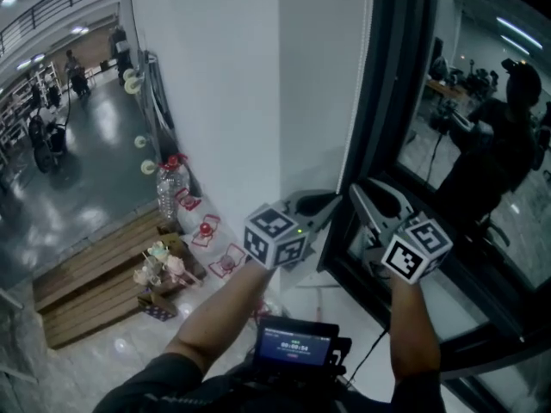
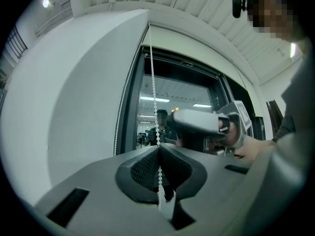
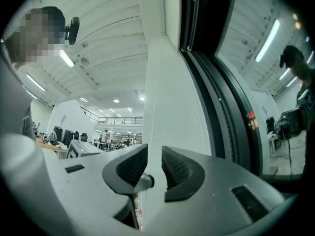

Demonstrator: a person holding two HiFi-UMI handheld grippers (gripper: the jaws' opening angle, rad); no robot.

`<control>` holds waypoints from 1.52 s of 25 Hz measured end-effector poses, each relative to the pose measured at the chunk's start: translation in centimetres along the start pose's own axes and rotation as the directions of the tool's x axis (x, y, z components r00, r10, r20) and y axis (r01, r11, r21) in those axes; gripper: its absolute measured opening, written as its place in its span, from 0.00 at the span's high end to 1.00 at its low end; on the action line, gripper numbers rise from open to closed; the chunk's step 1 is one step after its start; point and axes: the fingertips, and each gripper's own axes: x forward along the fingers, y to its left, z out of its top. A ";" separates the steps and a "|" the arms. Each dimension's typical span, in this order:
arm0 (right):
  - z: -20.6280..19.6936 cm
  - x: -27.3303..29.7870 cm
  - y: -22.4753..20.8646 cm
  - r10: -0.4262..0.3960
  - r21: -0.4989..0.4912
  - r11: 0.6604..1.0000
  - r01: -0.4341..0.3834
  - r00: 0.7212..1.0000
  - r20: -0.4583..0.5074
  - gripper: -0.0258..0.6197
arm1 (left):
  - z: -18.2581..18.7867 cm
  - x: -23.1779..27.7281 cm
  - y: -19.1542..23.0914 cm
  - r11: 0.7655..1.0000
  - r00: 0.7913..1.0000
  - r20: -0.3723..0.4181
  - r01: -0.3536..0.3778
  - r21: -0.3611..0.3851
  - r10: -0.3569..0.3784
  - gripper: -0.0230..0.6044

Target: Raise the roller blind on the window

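A clear bottle [image 1: 170,189] stood on the floor. The white bead chain [image 2: 153,77] hung straight, pinched by the left hand-held gripper [image 2: 158,149]; the right hand-held gripper [image 3: 154,167] gaped empty.

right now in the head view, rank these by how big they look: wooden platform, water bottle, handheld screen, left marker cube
1. wooden platform
2. handheld screen and left marker cube: about alike, both near the camera, so unranked
3. water bottle, farther away
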 end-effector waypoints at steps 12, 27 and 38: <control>2.3 3.0 1.2 0.041 0.020 0.999 -0.042 0.998 0.055 0.95 | 0.2 0.1 -1.7 0.999 0.999 0.010 0.040 0.008 -0.040 0.96; -1.9 2.5 0.4 0.014 0.026 1.000 -0.013 1.000 -0.019 0.95 | -3.8 0.4 -1.5 0.999 0.998 -0.056 0.025 -0.042 -0.028 0.96; -2.1 2.4 -0.2 -0.003 0.008 1.000 0.003 1.000 -0.013 0.95 | -3.9 0.6 -0.8 0.999 1.000 -0.030 -0.004 -0.049 0.003 0.96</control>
